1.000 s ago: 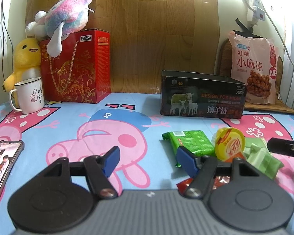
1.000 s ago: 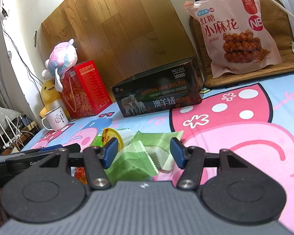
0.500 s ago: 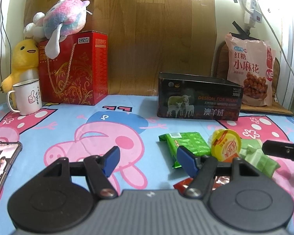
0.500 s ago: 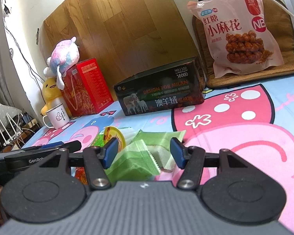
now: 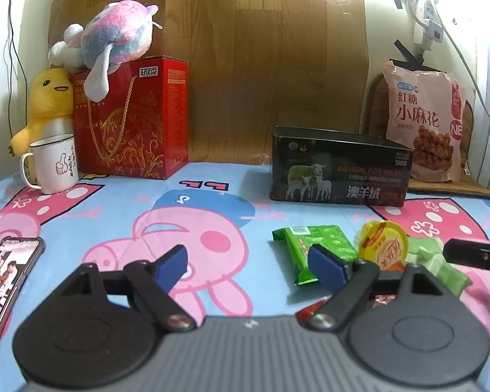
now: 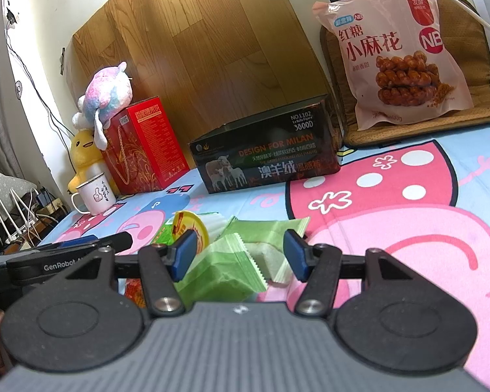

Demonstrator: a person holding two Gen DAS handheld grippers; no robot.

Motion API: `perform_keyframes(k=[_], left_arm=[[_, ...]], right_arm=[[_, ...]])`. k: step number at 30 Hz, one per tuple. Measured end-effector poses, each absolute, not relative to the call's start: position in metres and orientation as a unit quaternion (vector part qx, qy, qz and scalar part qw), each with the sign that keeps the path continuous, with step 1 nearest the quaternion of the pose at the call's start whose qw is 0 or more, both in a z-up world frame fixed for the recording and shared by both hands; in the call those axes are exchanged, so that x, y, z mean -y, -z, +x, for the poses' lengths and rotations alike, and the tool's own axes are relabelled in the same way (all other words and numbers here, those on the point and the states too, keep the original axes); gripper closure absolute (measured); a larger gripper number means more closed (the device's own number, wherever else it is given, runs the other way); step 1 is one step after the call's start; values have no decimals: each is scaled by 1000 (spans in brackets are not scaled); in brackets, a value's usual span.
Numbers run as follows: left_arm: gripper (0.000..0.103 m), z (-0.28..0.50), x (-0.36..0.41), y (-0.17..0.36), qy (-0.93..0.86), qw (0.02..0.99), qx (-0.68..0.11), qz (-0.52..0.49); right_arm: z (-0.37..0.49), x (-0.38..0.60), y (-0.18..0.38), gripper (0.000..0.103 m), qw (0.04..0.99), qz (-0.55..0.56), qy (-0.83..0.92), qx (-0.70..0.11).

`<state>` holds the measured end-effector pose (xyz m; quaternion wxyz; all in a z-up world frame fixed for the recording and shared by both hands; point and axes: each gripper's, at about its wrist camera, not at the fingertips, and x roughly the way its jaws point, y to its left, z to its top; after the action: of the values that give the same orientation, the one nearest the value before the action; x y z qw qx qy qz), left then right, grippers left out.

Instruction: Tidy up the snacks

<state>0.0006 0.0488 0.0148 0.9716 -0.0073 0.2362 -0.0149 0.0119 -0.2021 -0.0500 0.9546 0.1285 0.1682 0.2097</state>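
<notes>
Not much moved since a second ago: the left gripper (image 5: pixel 246 263) pulled back slightly and the dark box (image 5: pixel 339 170) sits a bit farther off. Both grippers gape, holding nothing; the right gripper (image 6: pixel 238 254) straddles two pale green packets (image 6: pixel 225 268). Also one darker green packet (image 5: pixel 313 245), one yellow jelly cup (image 5: pixel 383 245), and a red wrapper (image 5: pixel 313 308) mostly hidden. Only the left view shows the phone (image 5: pixel 6 281), cut off.
</notes>
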Motion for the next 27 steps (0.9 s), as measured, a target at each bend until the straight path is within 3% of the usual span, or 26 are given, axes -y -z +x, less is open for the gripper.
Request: perform_keyframes(k=[27], left_arm=[[19,-8,-44,-16,20,977,-213,6]], right_arm=[[12,202,50,42,954,128,-210,-168]])
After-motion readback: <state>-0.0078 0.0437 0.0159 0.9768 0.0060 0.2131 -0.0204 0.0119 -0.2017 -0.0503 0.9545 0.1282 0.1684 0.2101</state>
